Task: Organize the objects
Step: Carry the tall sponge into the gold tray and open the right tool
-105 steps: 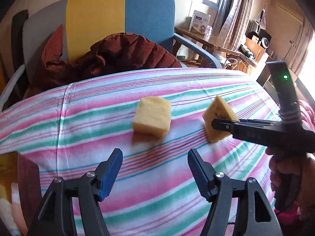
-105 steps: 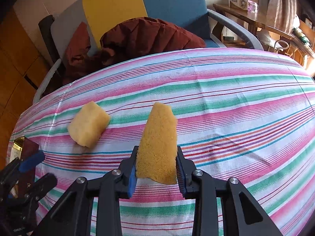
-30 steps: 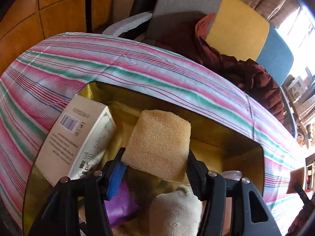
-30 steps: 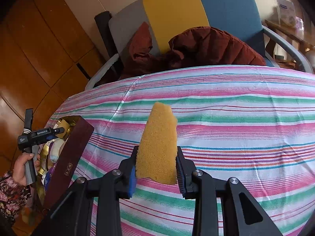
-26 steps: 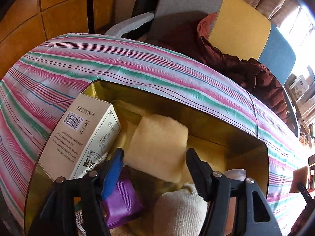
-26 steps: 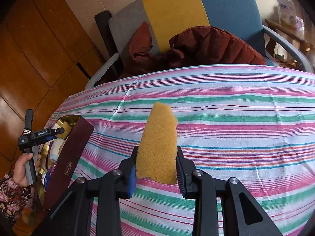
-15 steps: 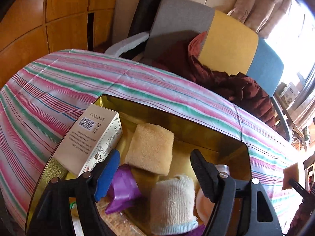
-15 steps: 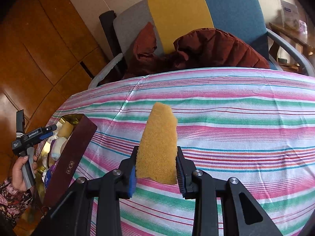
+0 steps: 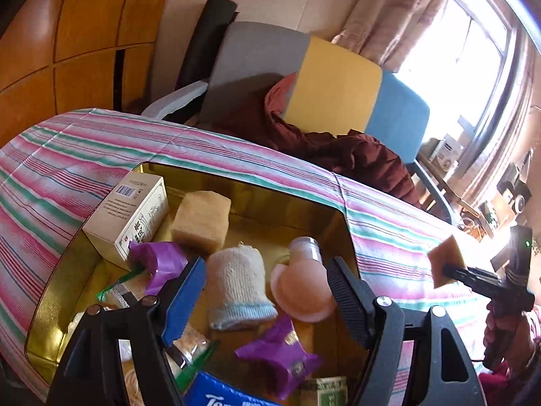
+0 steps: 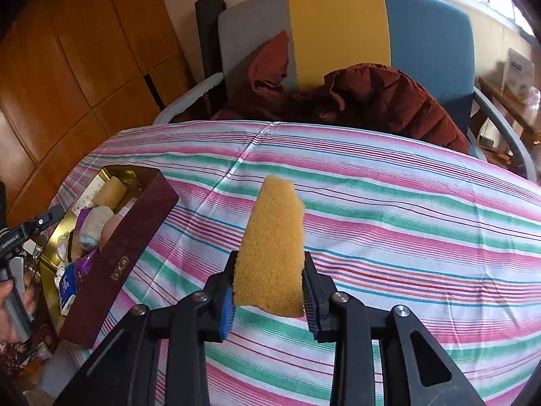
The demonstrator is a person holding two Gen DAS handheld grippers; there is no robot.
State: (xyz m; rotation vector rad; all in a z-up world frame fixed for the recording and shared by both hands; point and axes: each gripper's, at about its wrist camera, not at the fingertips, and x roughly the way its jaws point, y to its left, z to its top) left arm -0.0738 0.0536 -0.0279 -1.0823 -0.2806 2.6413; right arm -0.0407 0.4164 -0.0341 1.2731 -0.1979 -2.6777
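My left gripper (image 9: 263, 291) is open and empty above the gold-lined box (image 9: 280, 199). A pale yellow sponge (image 9: 202, 221) lies in the box beside a white carton (image 9: 126, 216). My right gripper (image 10: 268, 299) is shut on an orange-yellow sponge (image 10: 272, 247) and holds it above the striped tablecloth (image 10: 405, 223). That sponge also shows in the left wrist view (image 9: 446, 264), right of the box. In the right wrist view the box (image 10: 115, 250) stands at the table's left edge, with the left gripper (image 10: 33, 225) over it.
The box also holds a knitted sock (image 9: 236, 284), a pink round piece (image 9: 302, 287), purple wrappers (image 9: 277, 352) and a blue pack (image 9: 216, 394). An armchair (image 10: 341, 40) with a maroon jacket (image 10: 372, 98) stands behind the table. Wooden panels (image 10: 67, 67) are at the left.
My left gripper opened and let the pale sponge fall into the box, then drew back and up. My right gripper kept its sponge and drifted slightly toward the box.
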